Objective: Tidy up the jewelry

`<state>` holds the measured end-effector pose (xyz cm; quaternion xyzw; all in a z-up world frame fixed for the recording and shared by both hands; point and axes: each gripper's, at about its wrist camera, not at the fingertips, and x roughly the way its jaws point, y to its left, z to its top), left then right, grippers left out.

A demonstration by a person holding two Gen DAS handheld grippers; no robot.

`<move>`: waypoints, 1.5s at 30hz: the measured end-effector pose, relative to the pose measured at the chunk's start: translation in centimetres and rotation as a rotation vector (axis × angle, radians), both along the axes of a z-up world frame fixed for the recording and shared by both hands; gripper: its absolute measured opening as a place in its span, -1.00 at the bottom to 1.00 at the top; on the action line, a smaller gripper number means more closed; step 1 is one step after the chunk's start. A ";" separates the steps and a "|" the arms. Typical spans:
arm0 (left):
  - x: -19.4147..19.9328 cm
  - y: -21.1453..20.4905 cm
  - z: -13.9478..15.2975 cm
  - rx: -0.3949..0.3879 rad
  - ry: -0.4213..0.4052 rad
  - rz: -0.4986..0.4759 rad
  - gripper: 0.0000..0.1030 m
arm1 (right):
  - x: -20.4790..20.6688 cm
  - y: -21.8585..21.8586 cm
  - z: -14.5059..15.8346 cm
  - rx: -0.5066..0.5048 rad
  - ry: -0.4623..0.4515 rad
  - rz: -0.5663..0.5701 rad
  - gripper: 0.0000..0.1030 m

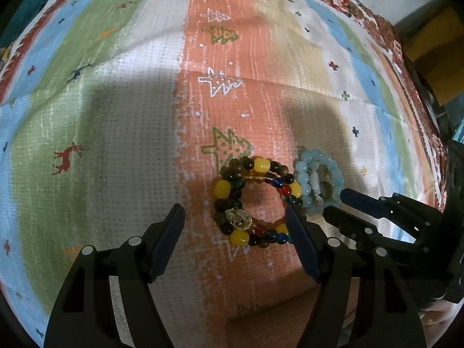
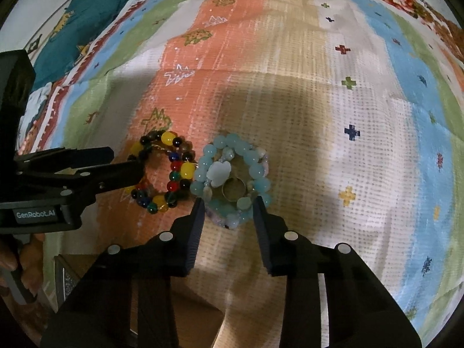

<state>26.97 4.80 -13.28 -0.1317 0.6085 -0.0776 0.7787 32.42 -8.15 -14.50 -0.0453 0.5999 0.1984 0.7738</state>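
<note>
Fingers (image 2: 200, 211) of the right gripper (image 2: 227, 207) are seen narrowed around the near edge of the pale blue bead bracelet (image 2: 232, 174), one tip at each side of it; whether the pads actually press on the beads cannot be told. Within the blue ring a small metal ring (image 2: 233, 192) and a whitish flat stone (image 2: 219, 174) are seen. Fingers (image 1: 174, 223) of the left gripper (image 1: 235, 217) are held wide apart, with the multicoloured bead bracelet (image 1: 255, 203) lying between them, nearer the right-hand finger, which overlaps its edge. A round brass medallion (image 1: 239, 218) is carried at 7 o'clock on that bracelet. Both bracelets are laid on the striped printed cloth (image 1: 116, 116), the blue one at 3 o'clock of the multicoloured one and touching it. At 10 o'clock in the right wrist view a teal cloth (image 2: 87, 26) is seen.
</note>
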 end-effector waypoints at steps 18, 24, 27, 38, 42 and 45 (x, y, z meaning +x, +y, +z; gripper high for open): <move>0.0 -0.1 -0.1 0.014 0.002 -0.005 0.37 | 0.1 0.2 -0.4 -0.012 0.011 0.008 -0.40; 0.0 -0.1 -0.1 0.014 0.001 -0.007 0.37 | 0.3 -0.4 -0.4 -0.002 0.013 -0.010 -0.65; -0.1 -0.1 0.0 -0.002 -0.001 -0.009 0.37 | 0.3 -0.4 -0.3 0.002 0.014 -0.011 -0.65; -0.4 -0.9 -0.2 -0.040 0.019 -0.021 0.03 | 0.0 -0.5 1.5 0.005 -0.028 0.002 -0.65; -0.4 -0.9 0.0 -0.040 0.009 -0.018 -0.03 | -0.1 -0.6 1.7 -0.001 -0.036 0.005 -0.65; -0.4 -0.8 0.2 -0.036 -0.001 -0.018 -0.06 | -0.2 -0.6 1.9 0.001 -0.040 0.007 -0.65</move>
